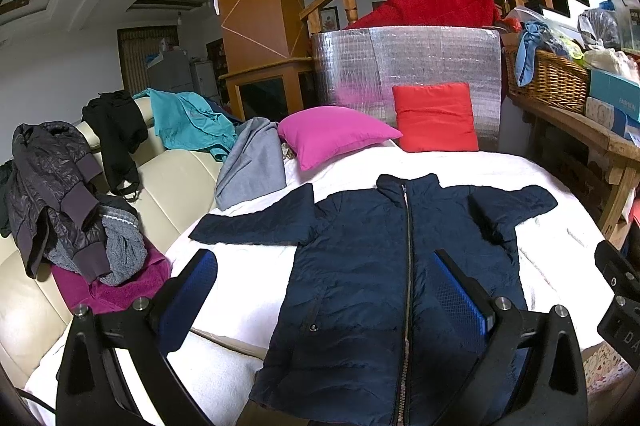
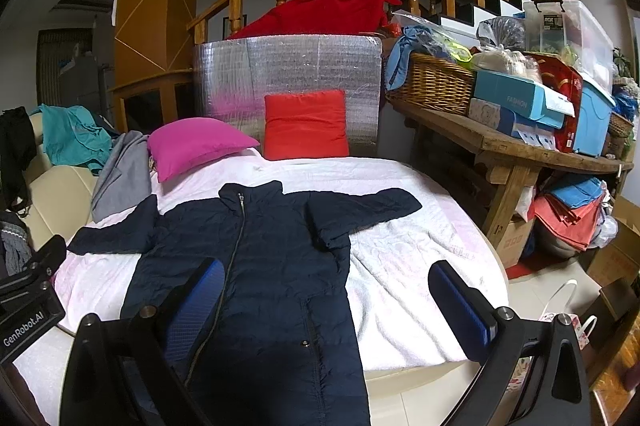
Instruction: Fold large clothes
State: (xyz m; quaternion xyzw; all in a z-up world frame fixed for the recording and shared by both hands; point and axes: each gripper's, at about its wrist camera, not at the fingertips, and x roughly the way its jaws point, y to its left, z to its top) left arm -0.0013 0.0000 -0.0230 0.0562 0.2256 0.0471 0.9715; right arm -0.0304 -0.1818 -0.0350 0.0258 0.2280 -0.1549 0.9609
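A navy quilted jacket (image 1: 372, 266) lies flat, zipped, front up, on a white-covered bed (image 1: 248, 290), sleeves spread to both sides. It also shows in the right wrist view (image 2: 264, 266). My left gripper (image 1: 324, 286) is open and empty, hovering above the jacket's lower left half. My right gripper (image 2: 326, 298) is open and empty, above the jacket's lower right edge and the bed cover (image 2: 404, 266). The right gripper's body shows at the left view's right edge (image 1: 618, 290).
A pink pillow (image 1: 332, 133) and a red pillow (image 1: 436, 115) lie at the bed's head against a silver panel. A cream sofa (image 1: 176, 181) with piled clothes (image 1: 68, 201) stands left. A wooden table (image 2: 516, 149) with a basket and boxes stands right.
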